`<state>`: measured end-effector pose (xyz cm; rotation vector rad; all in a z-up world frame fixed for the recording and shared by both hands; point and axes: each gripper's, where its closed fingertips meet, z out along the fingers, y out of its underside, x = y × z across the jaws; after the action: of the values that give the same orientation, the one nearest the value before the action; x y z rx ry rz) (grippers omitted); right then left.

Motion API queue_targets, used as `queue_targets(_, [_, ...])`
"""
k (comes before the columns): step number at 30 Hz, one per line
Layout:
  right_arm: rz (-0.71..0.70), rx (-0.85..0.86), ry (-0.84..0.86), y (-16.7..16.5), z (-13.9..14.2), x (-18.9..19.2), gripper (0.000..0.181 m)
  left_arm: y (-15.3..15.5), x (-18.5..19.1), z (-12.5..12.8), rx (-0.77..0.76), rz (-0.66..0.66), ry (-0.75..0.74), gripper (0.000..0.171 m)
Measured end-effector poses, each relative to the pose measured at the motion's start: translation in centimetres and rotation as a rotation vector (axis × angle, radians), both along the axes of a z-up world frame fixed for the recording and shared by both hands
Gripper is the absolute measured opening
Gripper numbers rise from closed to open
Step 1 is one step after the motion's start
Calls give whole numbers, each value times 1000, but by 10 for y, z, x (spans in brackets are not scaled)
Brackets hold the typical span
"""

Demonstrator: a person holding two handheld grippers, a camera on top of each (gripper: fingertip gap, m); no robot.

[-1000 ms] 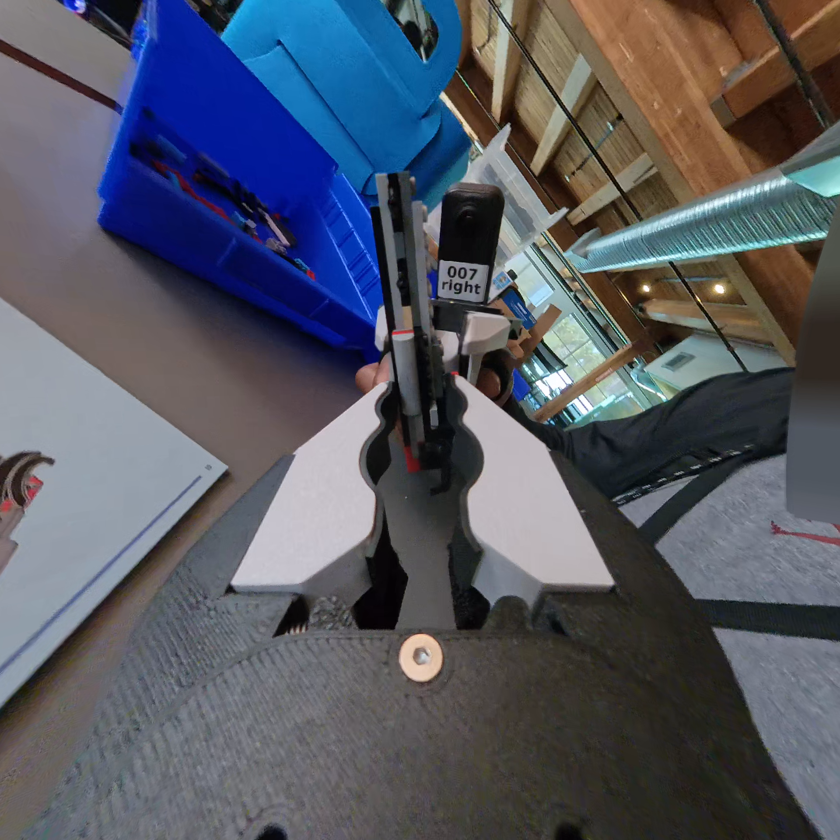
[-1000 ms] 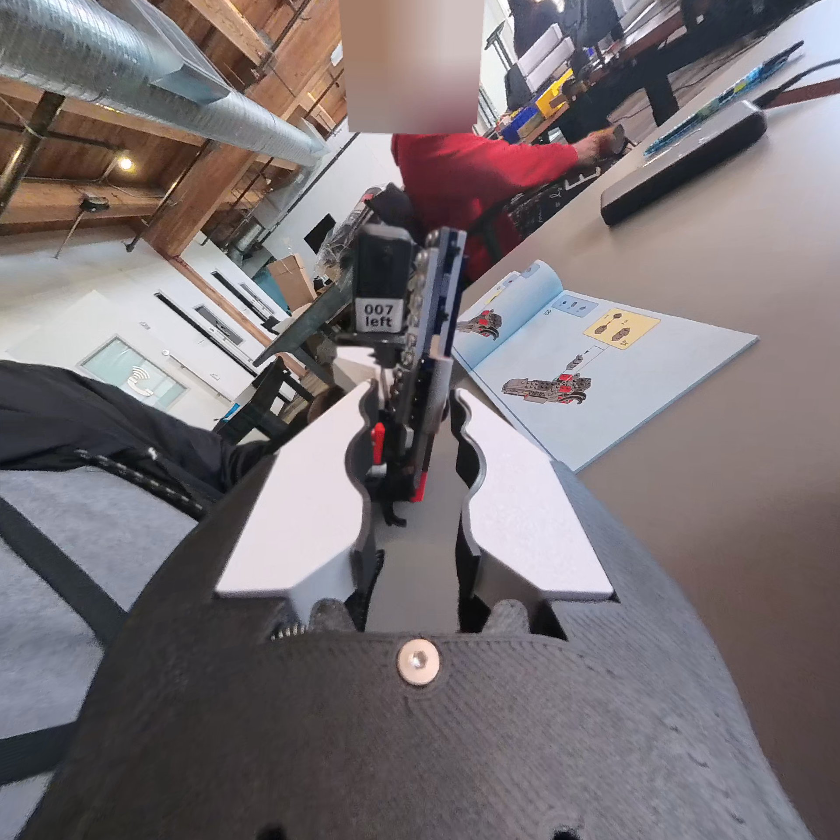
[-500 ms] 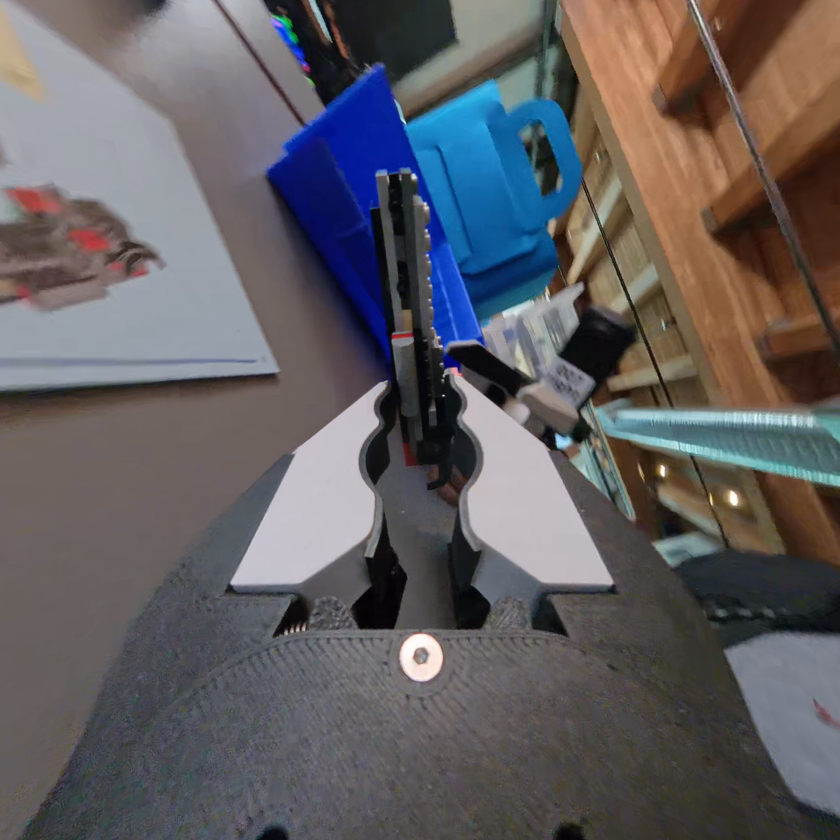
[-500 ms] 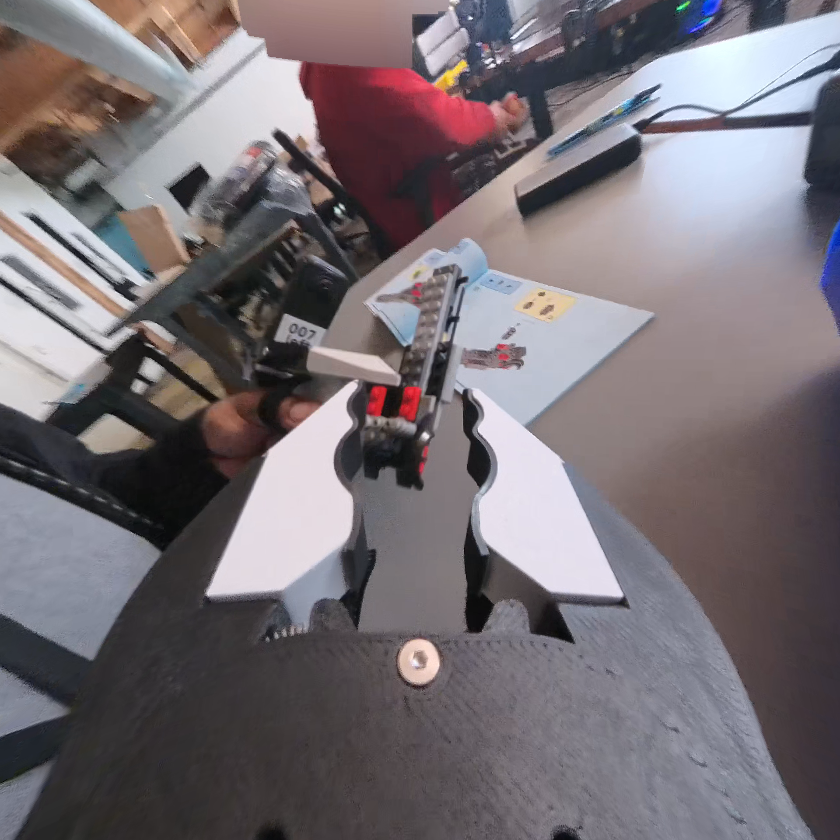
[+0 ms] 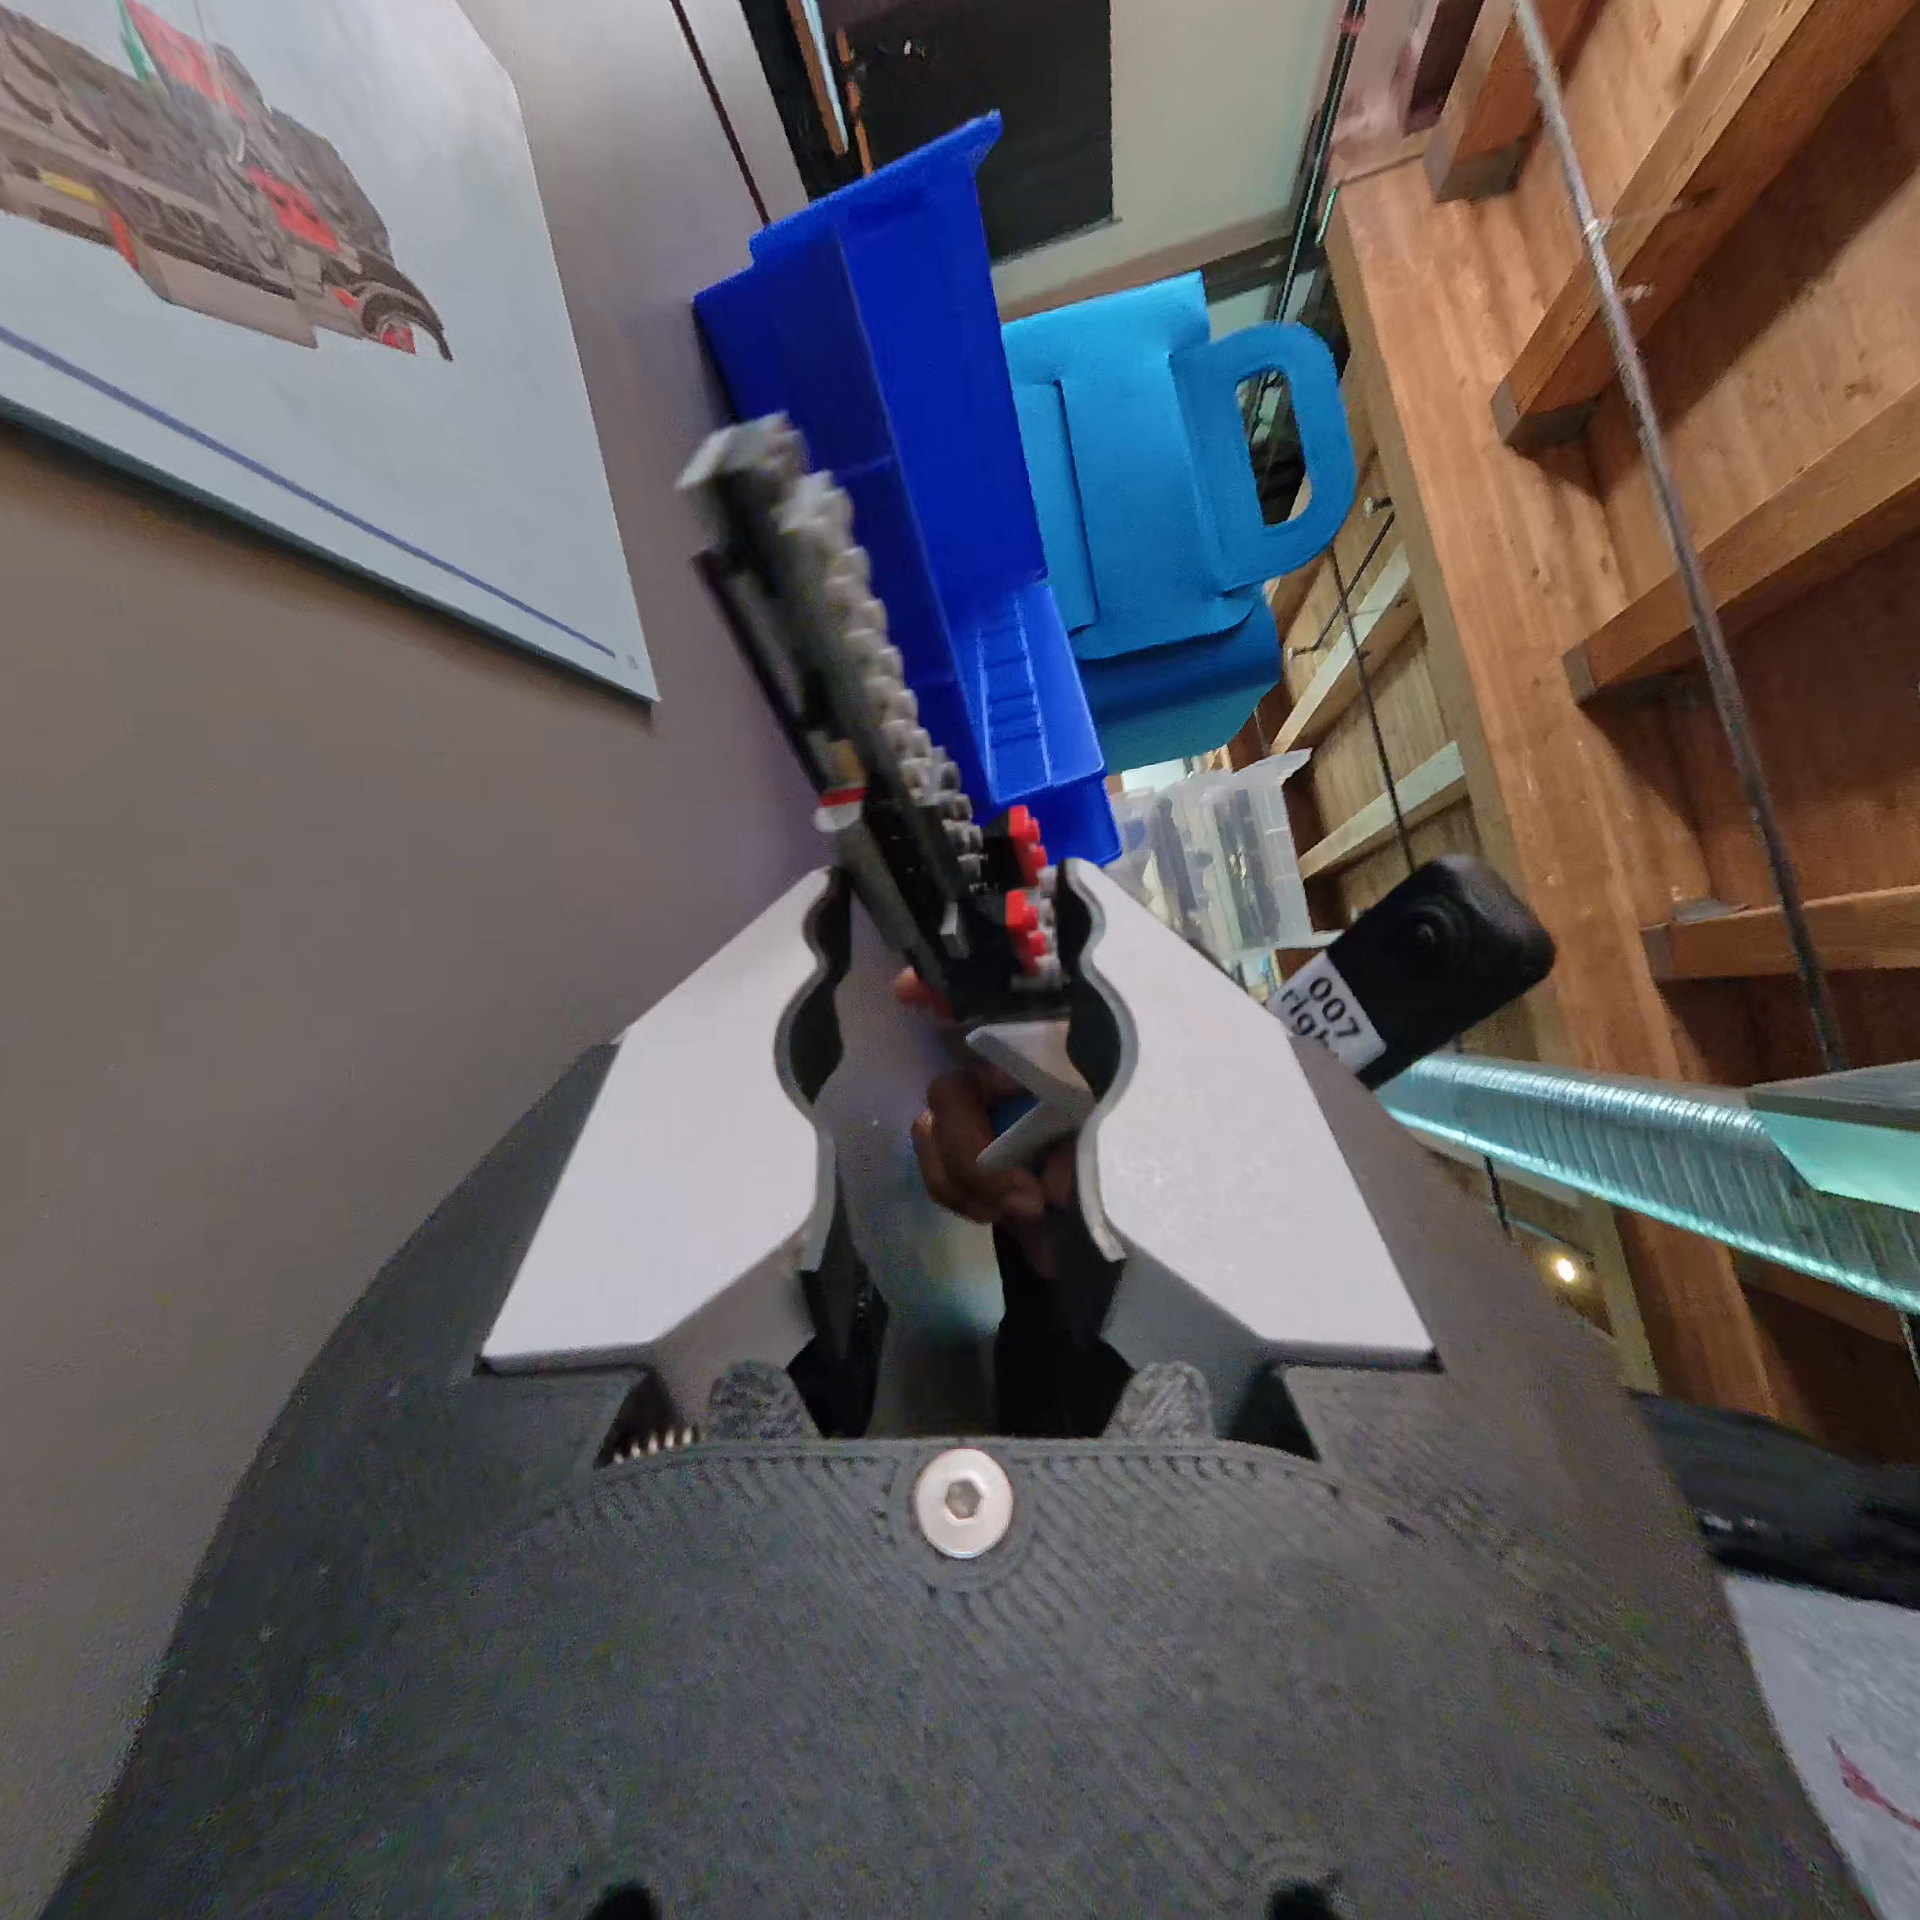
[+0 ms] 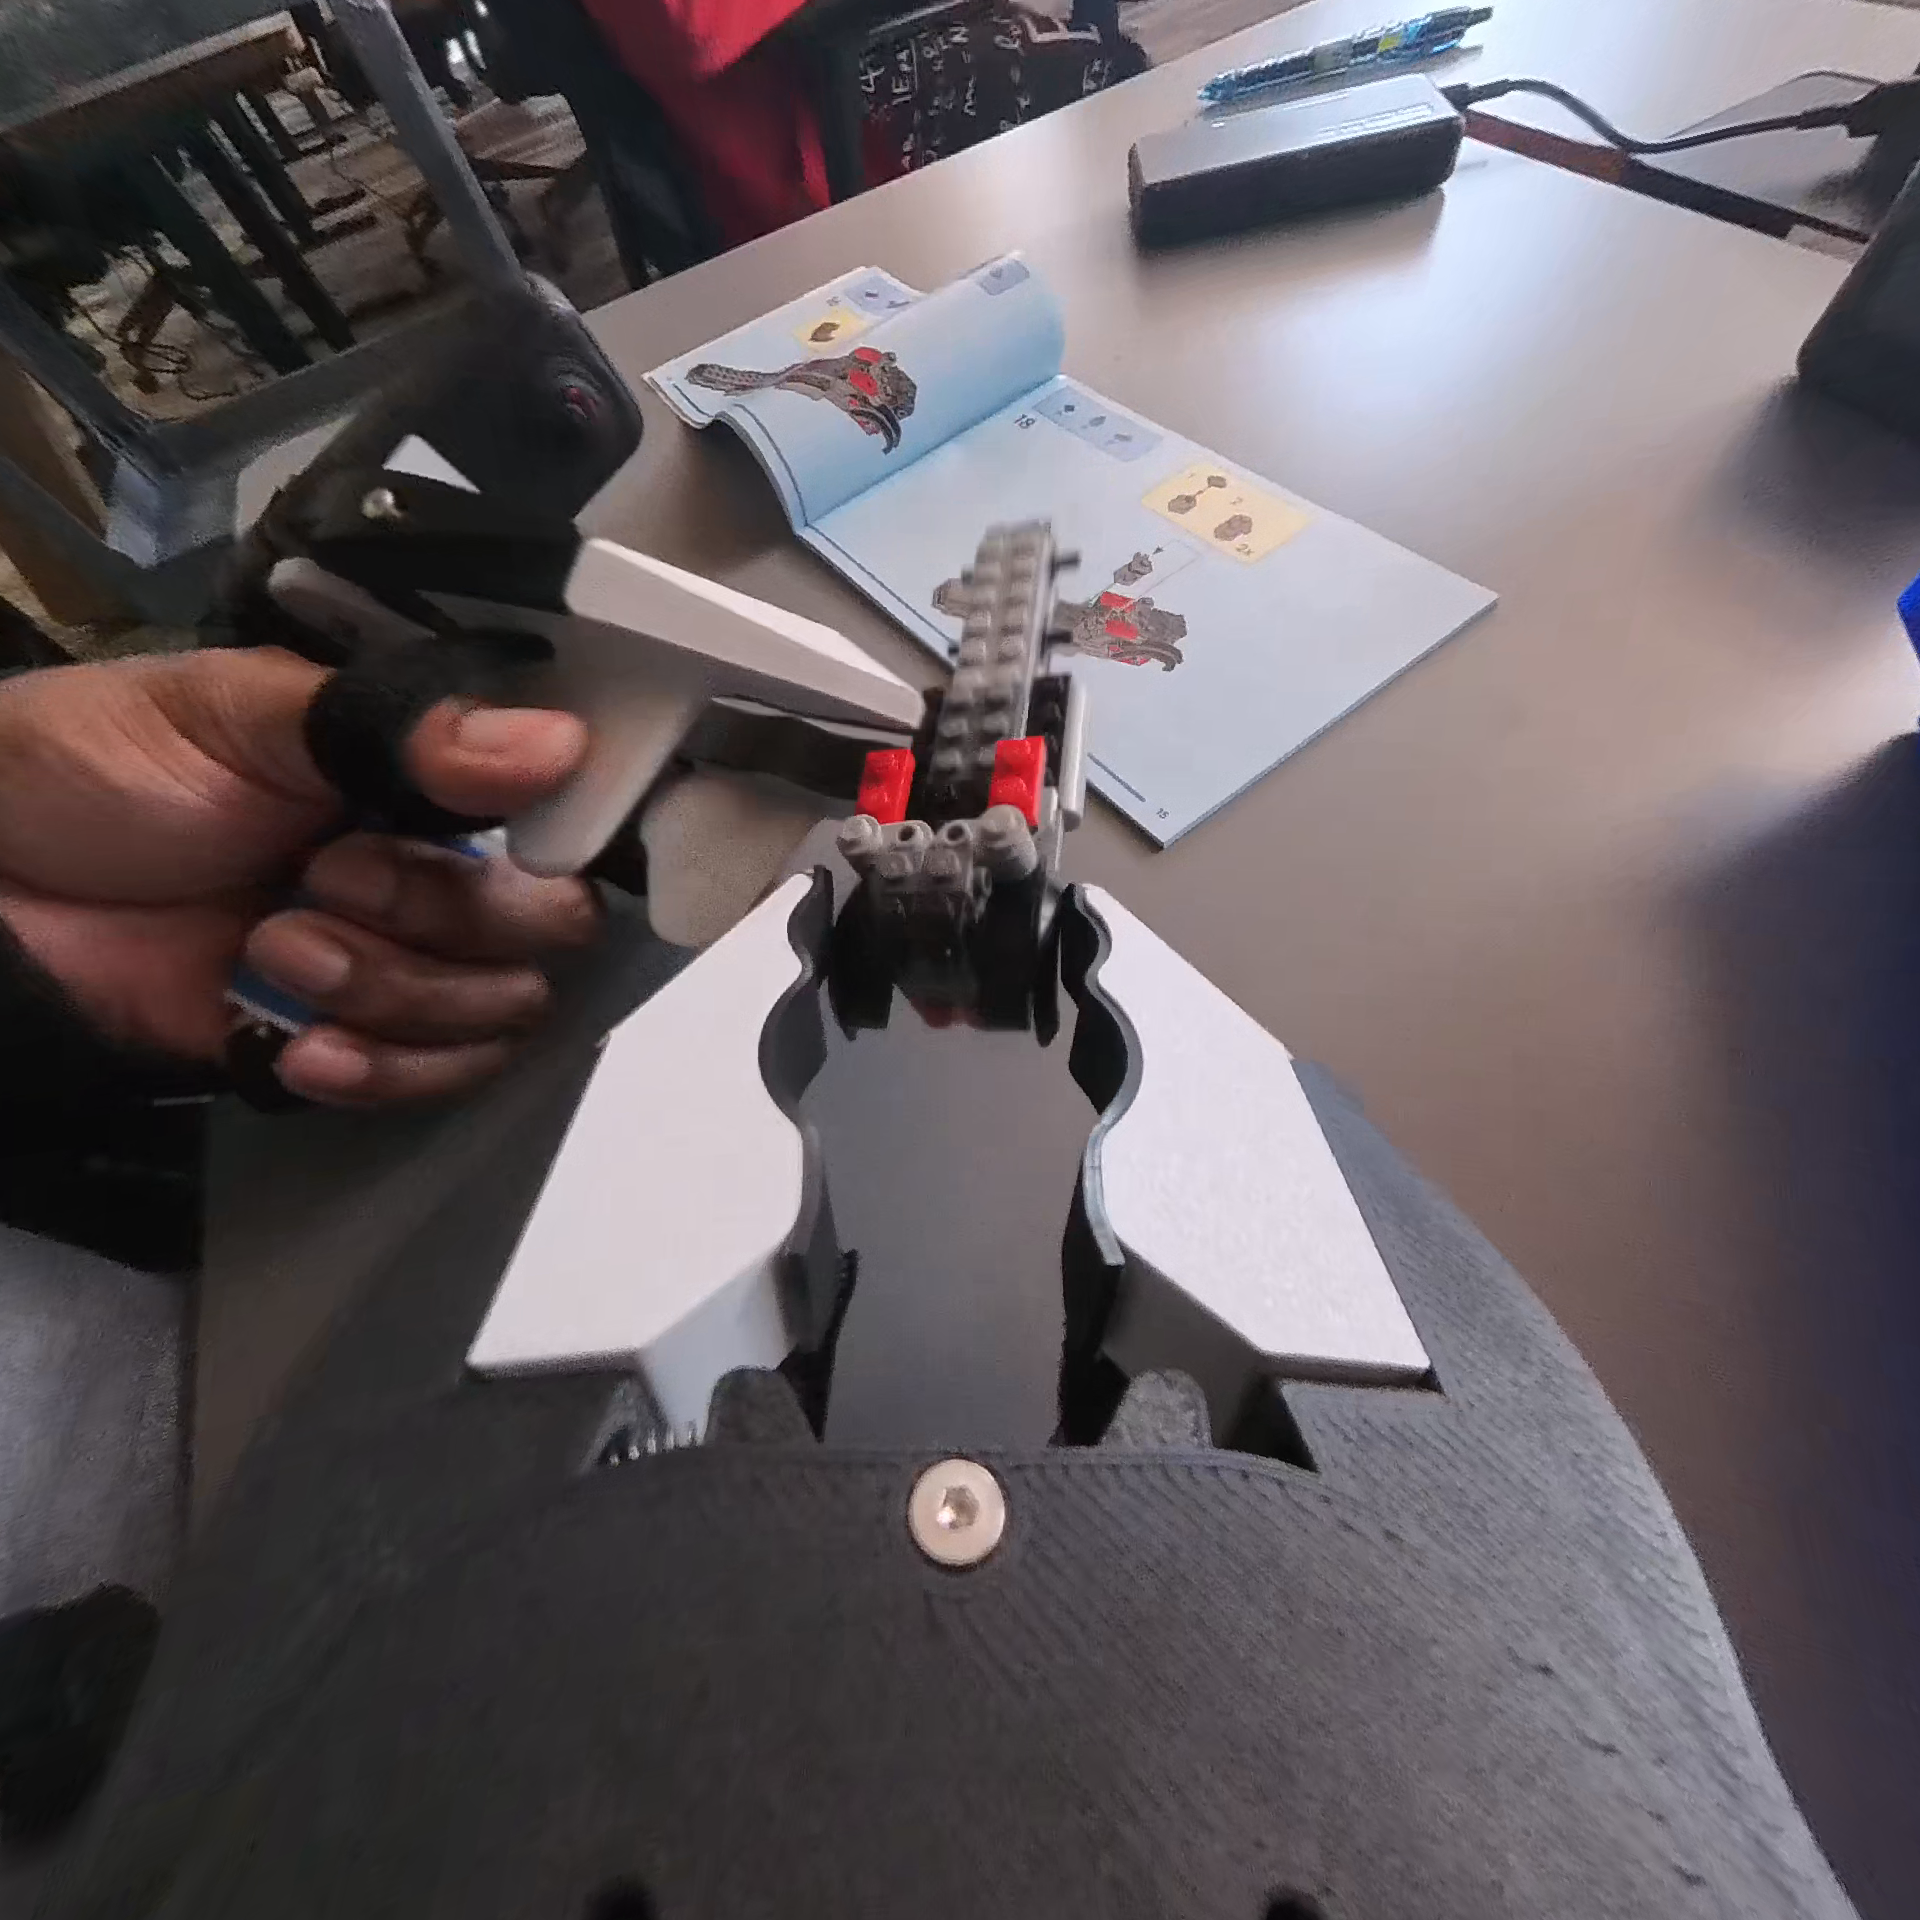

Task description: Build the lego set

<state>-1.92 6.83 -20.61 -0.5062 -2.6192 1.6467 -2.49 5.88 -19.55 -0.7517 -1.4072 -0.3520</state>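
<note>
1. Grey worktop (image 6: 1455, 831) lies under the half-built lego model (image 6: 987, 748), a long grey studded strip with red bricks, held in the air.
2. Right tongs (image 6: 951, 935) clamp its near end; left tongs (image 5: 951, 935) stand apart around it, seemingly not gripping.
3. Open instruction booklet (image 6: 1299, 644) and blue parts bin (image 5: 914, 468) suggest many steps remain.
</note>
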Motion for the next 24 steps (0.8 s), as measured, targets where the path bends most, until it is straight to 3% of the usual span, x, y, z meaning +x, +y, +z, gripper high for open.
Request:
queue_targets(4, [48,20,-15,11,-1,-2,41,-19,14,-6,-86,-11,-2,56])
queue_targets(14, [261,189,-117,41,-30,13,41,-79,29,16,-390,-20,233,59])
queue_targets(20, [245,294,-32,50,-41,-2,45,-101,30,8,-731,-104,329,60])
queue_targets(24, [222,201,-39,53,-27,-2,60,-122,26,2,-869,-69,347,64])
